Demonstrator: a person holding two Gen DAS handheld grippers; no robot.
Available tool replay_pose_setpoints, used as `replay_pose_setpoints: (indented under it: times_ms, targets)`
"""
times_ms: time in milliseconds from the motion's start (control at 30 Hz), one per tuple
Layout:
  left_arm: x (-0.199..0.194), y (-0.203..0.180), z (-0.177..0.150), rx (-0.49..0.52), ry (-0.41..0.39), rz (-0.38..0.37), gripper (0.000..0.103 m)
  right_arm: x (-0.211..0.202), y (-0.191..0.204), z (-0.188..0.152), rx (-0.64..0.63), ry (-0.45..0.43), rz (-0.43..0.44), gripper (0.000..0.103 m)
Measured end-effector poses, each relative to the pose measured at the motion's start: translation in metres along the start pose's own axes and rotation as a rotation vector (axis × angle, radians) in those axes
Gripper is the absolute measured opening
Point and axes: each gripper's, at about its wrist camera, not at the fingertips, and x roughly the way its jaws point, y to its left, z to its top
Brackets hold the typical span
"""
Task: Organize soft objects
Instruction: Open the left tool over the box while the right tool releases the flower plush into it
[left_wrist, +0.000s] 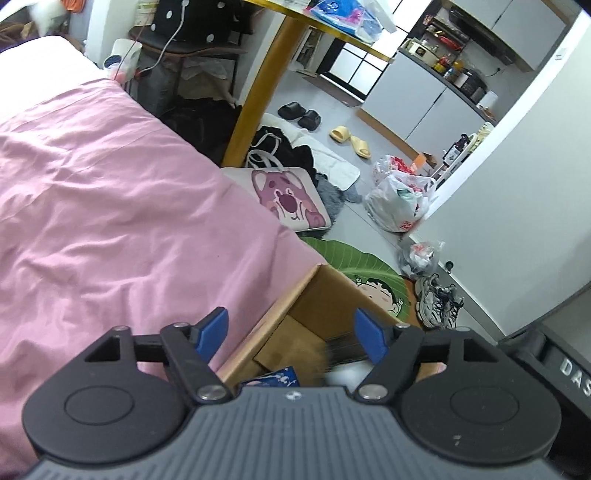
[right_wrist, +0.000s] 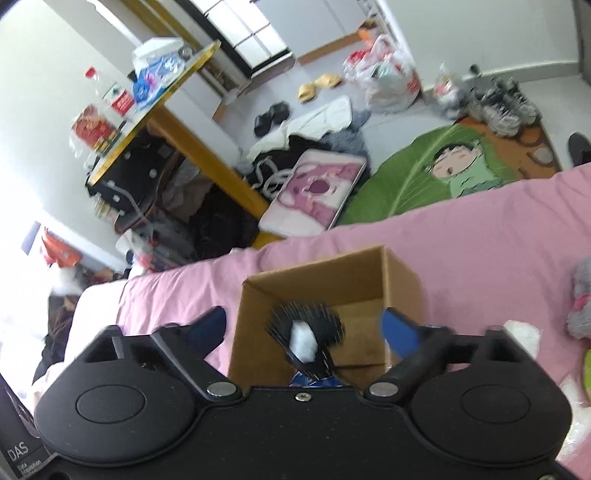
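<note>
A cardboard box (right_wrist: 325, 295) sits open on a bed covered by a pink sheet (right_wrist: 480, 236), and both grippers hang over it with nothing between their blue-tipped fingers. In the right wrist view, the right gripper (right_wrist: 304, 328) has its jaws spread wide, one on each side of the box mouth; a black-and-white feathery toy (right_wrist: 304, 334) sits inside the box, directly between the jaws and just below them, touching neither. A scrap of blue fabric (right_wrist: 301, 380) shows under the toy at 6 o'clock, at the gripper body's edge. Toward 3 o'clock on the sheet lie a grey plush (right_wrist: 580, 299) and a white fluffy piece (right_wrist: 522, 332), well apart from the box.

In the left wrist view, the left gripper (left_wrist: 291, 334) is likewise wide open above the near corner of the box (left_wrist: 295, 306), whose rim runs up toward 12 o'clock. The toy appears there only as a blurred dark-and-white patch (left_wrist: 343, 365) near the right finger. On the floor beyond lie a green leaf-shaped rug (left_wrist: 351, 258) and a pink bear cushion (left_wrist: 288, 199).
</note>
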Motion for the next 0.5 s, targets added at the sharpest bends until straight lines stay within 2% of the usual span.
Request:
replay_pose_setpoints:
  times_ms: [200, 300, 500]
  targets:
    - [-0.008, -0.009, -0.004, 0.035, 0.002, 0.006, 0.086, -0.024, -0.019, -0.002, -0.022, -0.028, -0.083, 0.092]
    - [-0.014, -0.013, -0.006, 0.035, -0.005, -0.009, 0.088, -0.038, -0.030, -0.005, -0.027, -0.039, -0.119, 0.092]
    - [-0.028, -0.026, -0.016, 0.105, -0.010, -0.002, 0.088, -0.064, -0.050, -0.010, -0.045, -0.038, -0.178, 0.094]
